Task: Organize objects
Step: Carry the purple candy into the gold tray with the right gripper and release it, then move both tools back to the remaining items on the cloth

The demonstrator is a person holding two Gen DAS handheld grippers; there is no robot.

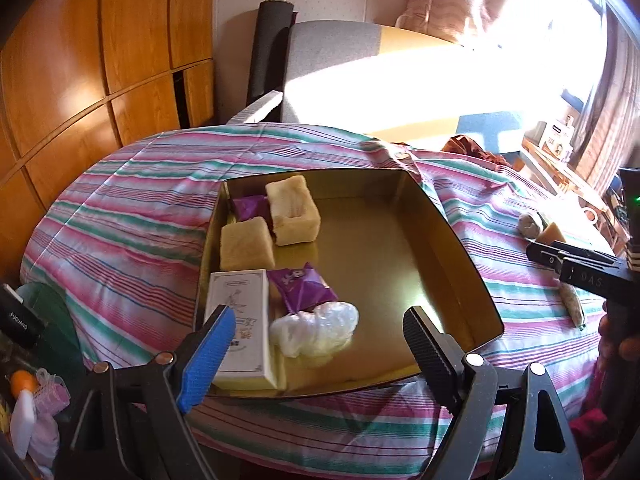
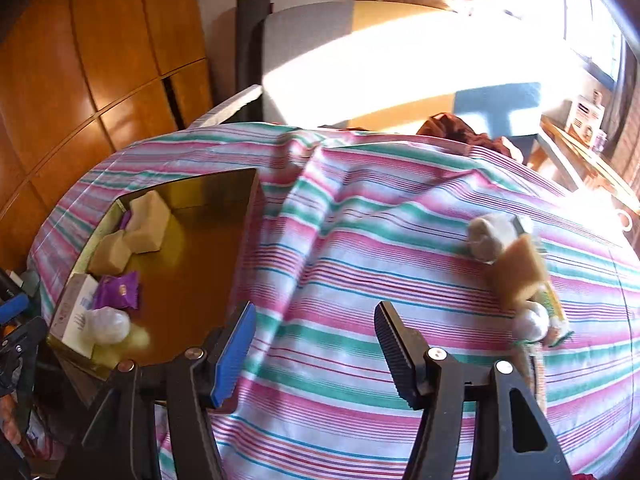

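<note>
A gold tin box (image 1: pixel 452 236) (image 2: pixel 236 216) lies on the striped cloth. Inside it are two pale cake blocks (image 1: pixel 294 210) (image 2: pixel 148 220), two purple packets (image 1: pixel 302 286) (image 2: pixel 118 290), a white carton (image 1: pixel 240 320) (image 2: pixel 74 312) and a clear plastic wrap (image 1: pixel 316 330) (image 2: pixel 108 326). My left gripper (image 1: pixel 320 334) hangs open over the tin's near end, nothing between its fingers. My right gripper (image 2: pixel 316 336) is open above bare cloth, right of the tin. Loose items lie on the cloth at the right: a grey lump (image 2: pixel 486 236) (image 1: pixel 530 226), a tan block (image 2: pixel 520 272), a silvery ball (image 2: pixel 532 320).
The striped cloth (image 2: pixel 360 240) covers a rounded table. A wooden wardrobe (image 1: pixel 80 80) stands at the left, a grey chair back (image 1: pixel 332 44) behind. A shelf with boxes (image 1: pixel 560 140) stands by the sunlit window. Clutter (image 1: pixel 32 400) sits below the table's left edge.
</note>
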